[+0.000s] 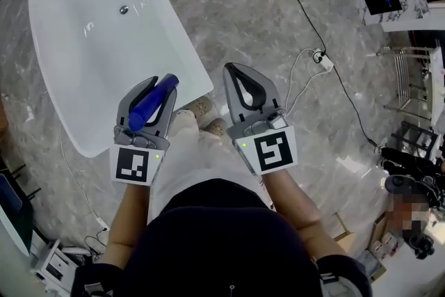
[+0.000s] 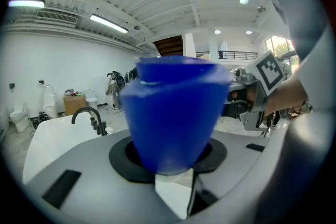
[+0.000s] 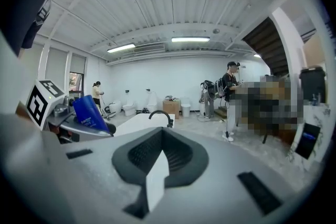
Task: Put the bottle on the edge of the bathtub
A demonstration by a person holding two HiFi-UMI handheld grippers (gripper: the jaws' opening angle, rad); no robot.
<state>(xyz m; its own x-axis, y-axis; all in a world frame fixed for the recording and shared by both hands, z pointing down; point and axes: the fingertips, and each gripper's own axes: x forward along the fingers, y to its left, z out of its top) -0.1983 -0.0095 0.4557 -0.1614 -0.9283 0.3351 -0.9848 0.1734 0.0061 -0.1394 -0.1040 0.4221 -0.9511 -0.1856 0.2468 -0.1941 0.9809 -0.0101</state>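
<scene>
Blue is the colour of the bottle, which is pinched between the two jaws of the left gripper. The bottle is laid along the jaws, and one end is pushed out past the fingertips. In the head view it is seen over the near right part of the white bathtub, close to the rim; whether it touches the rim cannot be told. In the left gripper view the bottle fills the space between the jaws, and the bathtub with its black faucet is seen behind it on the left.

The right gripper is held just beside the left one, over the grey marble floor and off the bathtub. Its jaws are pressed together at the tips and nothing is held between them, as is confirmed in the right gripper view. In that view the bottle is seen at the left, and the faucet stands farther back.

A pair of shoes is seen on the floor between the two grippers, beside the rim of the bathtub. A white power strip lies on the floor well to the right.
</scene>
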